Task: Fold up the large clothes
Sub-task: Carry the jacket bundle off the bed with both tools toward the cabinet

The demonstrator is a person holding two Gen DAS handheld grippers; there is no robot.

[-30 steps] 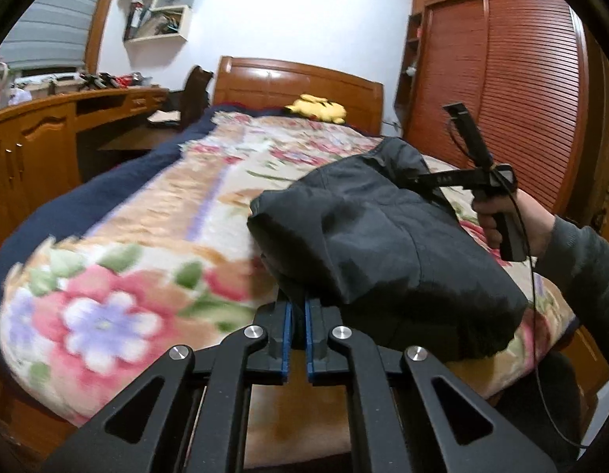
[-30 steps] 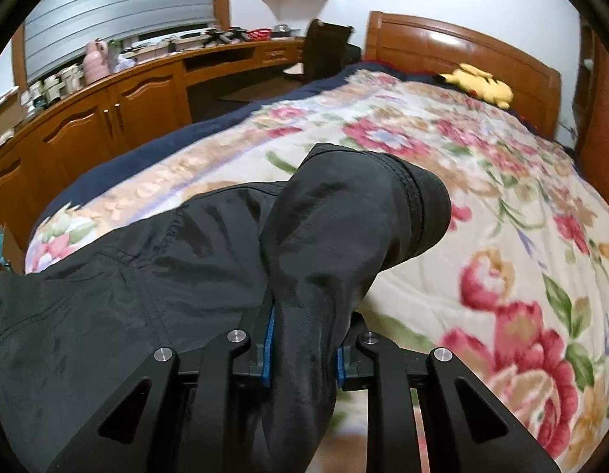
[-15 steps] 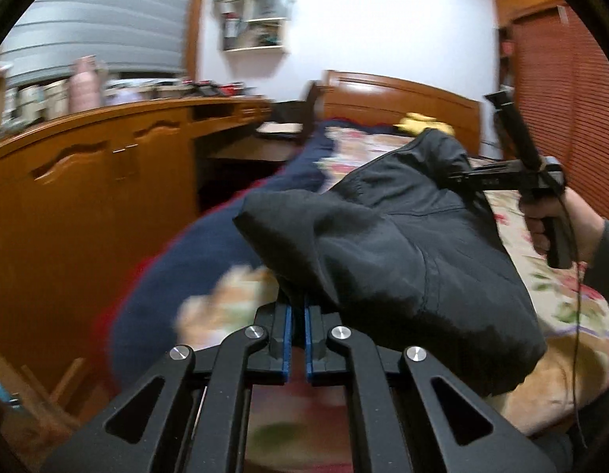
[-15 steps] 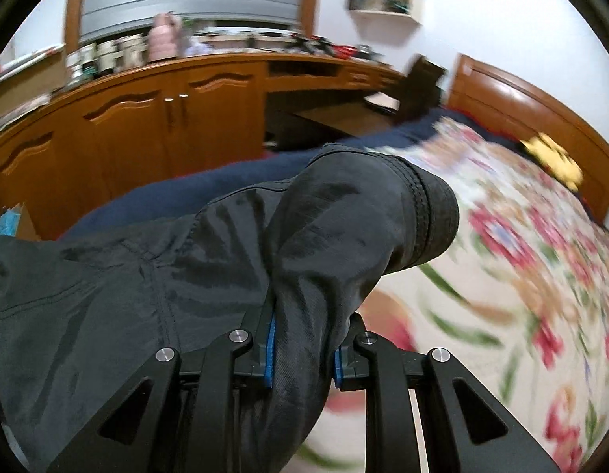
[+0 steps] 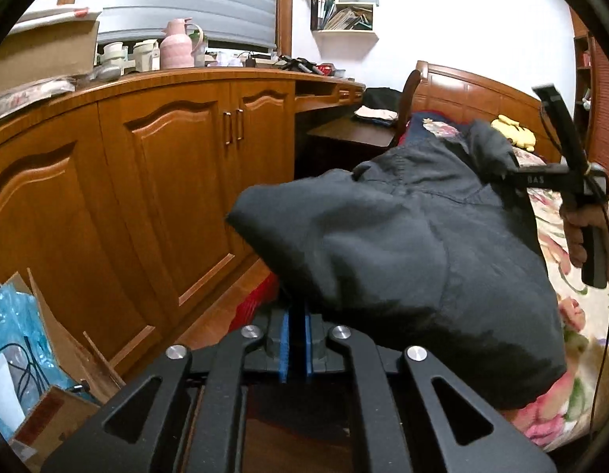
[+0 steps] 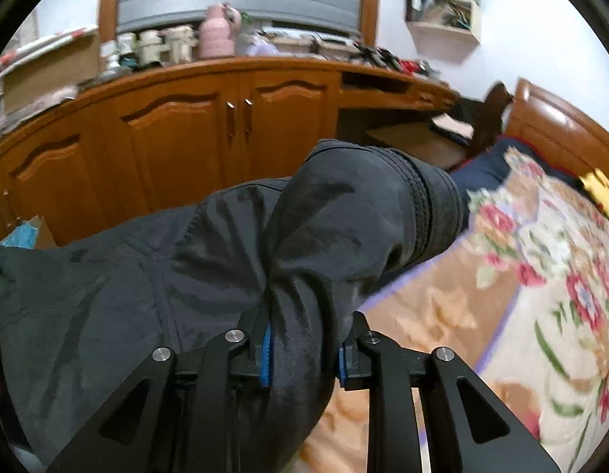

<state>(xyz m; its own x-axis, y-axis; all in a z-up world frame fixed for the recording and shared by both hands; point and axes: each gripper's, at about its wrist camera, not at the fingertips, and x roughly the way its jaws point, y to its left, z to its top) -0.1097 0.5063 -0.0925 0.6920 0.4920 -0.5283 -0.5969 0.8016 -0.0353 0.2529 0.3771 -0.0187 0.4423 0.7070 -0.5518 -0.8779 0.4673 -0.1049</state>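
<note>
Between both tools: one dark grey garment (image 5: 403, 252), lifted and spanning them, bulk hanging over the near left edge of the bed (image 6: 541, 295).

Left tool (image 5: 297, 339): blue pads nearly together, pinching a thin fold of the garment's lower edge. Cloth balloons up and to the right from the pinch.

Right tool (image 6: 302, 349): jaws at a narrow-to-medium gap, a thick bunched roll of the garment filling it, pads against the cloth both sides. Jaws have just been opening a little, cloth is between them. Ribbed cuff or hem band (image 6: 426, 213) sticks out past the fingertips, pointing far right. In the left wrist view the same tool (image 5: 497, 175) shows at the far right, a person's hand (image 5: 580, 228) on its grip, thin cable (image 5: 608, 276) trailing down.

Outward: floral blanket (image 6: 560, 276) on the bed, navy cover (image 6: 485, 169) along its far left edge, wooden headboard (image 5: 462, 94), yellow plush toy (image 5: 515, 132) near it. Left: wooden cabinet run (image 5: 166, 181), tabletop above with pink flask (image 5: 178, 45) and cream mugs. Near left on the floor: cardboard box (image 5: 48, 354) with blue plastic (image 5: 13, 315). Wall shelf (image 5: 344, 0) far centre. Right wrist view is motion-blurred.
</note>
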